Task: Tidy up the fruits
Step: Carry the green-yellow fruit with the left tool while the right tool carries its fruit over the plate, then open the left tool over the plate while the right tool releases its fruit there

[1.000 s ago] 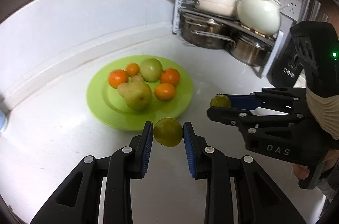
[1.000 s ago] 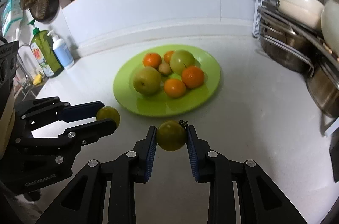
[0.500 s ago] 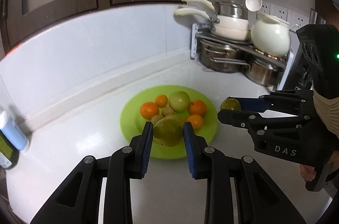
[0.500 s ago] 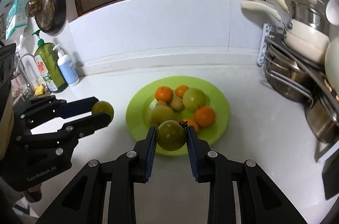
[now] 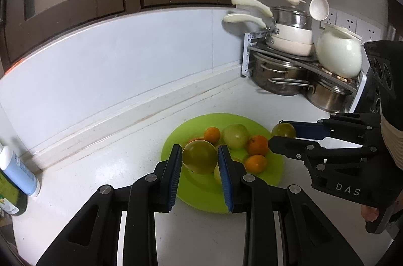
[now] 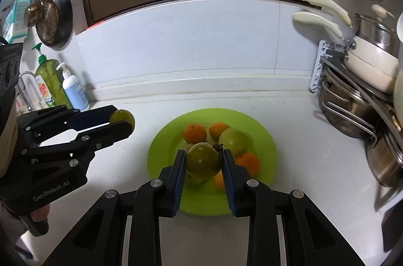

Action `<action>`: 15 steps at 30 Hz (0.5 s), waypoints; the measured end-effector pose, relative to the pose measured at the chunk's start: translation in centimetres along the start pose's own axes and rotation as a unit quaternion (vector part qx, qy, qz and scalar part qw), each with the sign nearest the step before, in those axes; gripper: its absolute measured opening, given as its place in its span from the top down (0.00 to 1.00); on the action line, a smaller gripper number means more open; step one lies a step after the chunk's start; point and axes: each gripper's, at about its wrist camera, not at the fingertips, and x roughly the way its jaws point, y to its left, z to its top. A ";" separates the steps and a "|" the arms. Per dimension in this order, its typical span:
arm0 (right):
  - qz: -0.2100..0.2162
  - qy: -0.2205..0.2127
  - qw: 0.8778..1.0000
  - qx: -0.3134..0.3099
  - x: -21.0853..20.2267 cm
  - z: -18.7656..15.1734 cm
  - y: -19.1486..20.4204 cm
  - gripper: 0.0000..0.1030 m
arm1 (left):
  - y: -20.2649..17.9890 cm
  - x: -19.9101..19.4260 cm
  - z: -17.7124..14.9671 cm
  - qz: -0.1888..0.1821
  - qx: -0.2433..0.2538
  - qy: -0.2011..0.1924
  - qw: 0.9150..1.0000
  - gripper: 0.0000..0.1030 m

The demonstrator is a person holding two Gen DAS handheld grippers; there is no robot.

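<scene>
A lime-green plate sits on the white counter and holds several oranges, a pale green apple and a pear mostly hidden behind the held fruit. My left gripper is shut on a green tomato, held above the plate's near left part. My right gripper is shut on a second green tomato with a stem, above the plate's front. Each gripper shows in the other's view, the right one and the left one.
A rack with steel pots, white pans and a white jar stands at the right. Soap bottles stand by the sink at the left. A backsplash ledge runs behind the plate.
Both grippers have risen and tilted up with their tomatoes still held. The plate has slid lower in both views and more wall and cabinet shows.
</scene>
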 end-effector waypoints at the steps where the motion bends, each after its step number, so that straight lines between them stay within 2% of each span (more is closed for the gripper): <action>1: -0.001 0.001 1.000 0.000 0.3 0.1 -0.1 0.71 | 0.2 0.2 0.0 0.000 0.001 0.002 1.000 0.71; 15: -0.004 0.047 0.999 0.028 6.2 0.2 -2.0 0.71 | 1.6 7.0 -0.7 -0.027 -0.003 0.065 0.997 0.71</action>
